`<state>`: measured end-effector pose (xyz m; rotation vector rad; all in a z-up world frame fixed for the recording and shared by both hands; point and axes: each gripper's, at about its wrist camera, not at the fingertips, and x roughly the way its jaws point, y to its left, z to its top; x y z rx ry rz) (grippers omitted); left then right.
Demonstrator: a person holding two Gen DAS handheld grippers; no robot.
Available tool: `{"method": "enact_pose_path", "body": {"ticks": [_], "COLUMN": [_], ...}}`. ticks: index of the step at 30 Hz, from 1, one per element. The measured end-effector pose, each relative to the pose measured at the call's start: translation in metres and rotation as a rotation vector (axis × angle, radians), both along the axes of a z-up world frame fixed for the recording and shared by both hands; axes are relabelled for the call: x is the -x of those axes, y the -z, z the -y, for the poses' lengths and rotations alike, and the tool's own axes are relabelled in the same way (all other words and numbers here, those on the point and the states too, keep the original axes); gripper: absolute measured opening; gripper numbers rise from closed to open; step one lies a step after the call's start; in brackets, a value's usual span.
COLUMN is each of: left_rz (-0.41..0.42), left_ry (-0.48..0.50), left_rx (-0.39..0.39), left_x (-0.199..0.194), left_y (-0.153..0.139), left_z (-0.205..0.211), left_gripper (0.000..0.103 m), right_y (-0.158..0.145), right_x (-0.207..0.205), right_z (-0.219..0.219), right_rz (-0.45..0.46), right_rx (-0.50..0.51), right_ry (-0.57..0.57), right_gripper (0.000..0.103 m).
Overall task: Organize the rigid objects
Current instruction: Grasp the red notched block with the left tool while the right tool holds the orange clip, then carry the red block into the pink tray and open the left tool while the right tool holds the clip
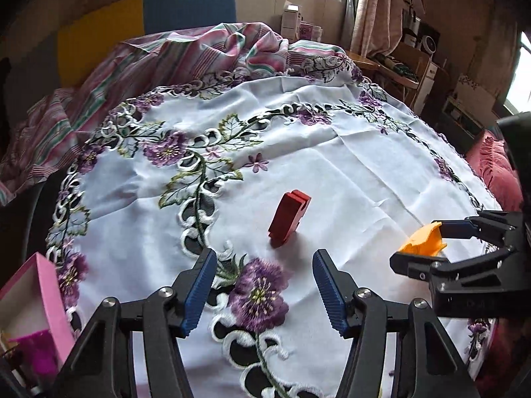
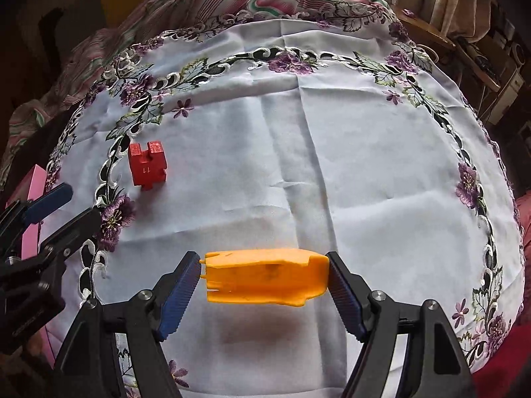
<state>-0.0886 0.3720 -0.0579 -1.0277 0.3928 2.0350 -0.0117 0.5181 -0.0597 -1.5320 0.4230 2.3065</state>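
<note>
from the right wrist view the right gripper [image 2: 265, 278] pinches an orange plastic piece [image 2: 265, 278] end to end between its ribbed blue pads, the piece lifted above the cloth with its shadow lying below it at 6 o'clock; it is long, hollowed, smooth, with small prongs at its left end; the left gripper [image 1: 264, 285] stands spread with nothing between its fingers, hovering over a purple embroidered flower [image 1: 259, 295]; just beyond it, toward 12 o'clock, a red wooden block [image 1: 288, 220] stands upright on the cloth, notched top and bottom, with "11" printed on its face in the right wrist view [image 2: 147, 165]; plain white cloth lies open from the block toward 3 o'clock; a pink box [image 1: 49, 301] sits at 8 o'clock at the table edge, something magenta inside; the white tablecloth [image 1: 348, 172] is creased, rimmed with cutwork scrolls and purple flowers; past its far edge at 12 o'clock lies rumpled striped fabric [image 1: 186, 53], then a blue chair back [image 1: 189, 8]; writing on the far cartons cannot be read
</note>
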Motion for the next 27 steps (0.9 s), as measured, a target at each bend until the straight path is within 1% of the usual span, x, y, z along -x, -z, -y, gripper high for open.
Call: {"method": "enact_pose_path", "body": {"ticks": [3, 8, 10, 11, 12, 13, 15, 17, 19, 23, 27], "left_rz": [-0.001, 0.002, 0.017, 0.035, 0.053, 0.049, 0.075, 0.052, 0.055, 0.059, 0.046], "left_ry": [0.014, 0.036, 0.038, 0.043, 0.045, 0.036, 0.036, 0.020, 0.005, -0.066, -0.116], "left_rx": [-0.008, 0.001, 0.009, 0.019, 0.024, 0.018, -0.006, 0.006, 0.003, -0.001, -0.013], "left_x": [0.007, 0.020, 0.025, 0.028, 0.029, 0.027, 0.021, 0.011, 0.001, -0.017, -0.036], "left_y": [0.005, 0.017, 0.025, 0.029, 0.033, 0.033, 0.029, 0.024, 0.019, 0.009, -0.004], "left_z": [-0.015, -0.039, -0.048, -0.052, -0.053, -0.051, -0.044, -0.035, -0.021, 0.011, 0.044], "left_gripper": [0.058, 0.055, 0.042, 0.022, 0.015, 0.015, 0.015, 0.015, 0.015, 0.015, 0.015], "right_y": [-0.001, 0.002, 0.003, 0.004, 0.004, 0.005, 0.006, 0.006, 0.004, 0.007, 0.013], "right_x": [0.001, 0.002, 0.003, 0.004, 0.004, 0.004, 0.004, 0.005, 0.005, 0.009, 0.012], "right_z": [0.000, 0.001, 0.002, 0.003, 0.004, 0.005, 0.006, 0.008, 0.012, 0.026, 0.043], "right_rz": [-0.006, 0.000, 0.002, 0.004, 0.006, 0.008, 0.010, 0.007, -0.006, -0.001, 0.025], "right_rx": [-0.002, 0.010, 0.011, 0.011, 0.007, -0.001, -0.006, -0.008, -0.007, 0.008, -0.027], "right_ry": [-0.006, -0.013, -0.016, -0.022, -0.029, -0.034, -0.044, -0.058, -0.079, -0.154, -0.223], "right_gripper": [0.077, 0.077, 0.077, 0.077, 0.077, 0.077, 0.077, 0.077, 0.077, 0.077, 0.077]}}
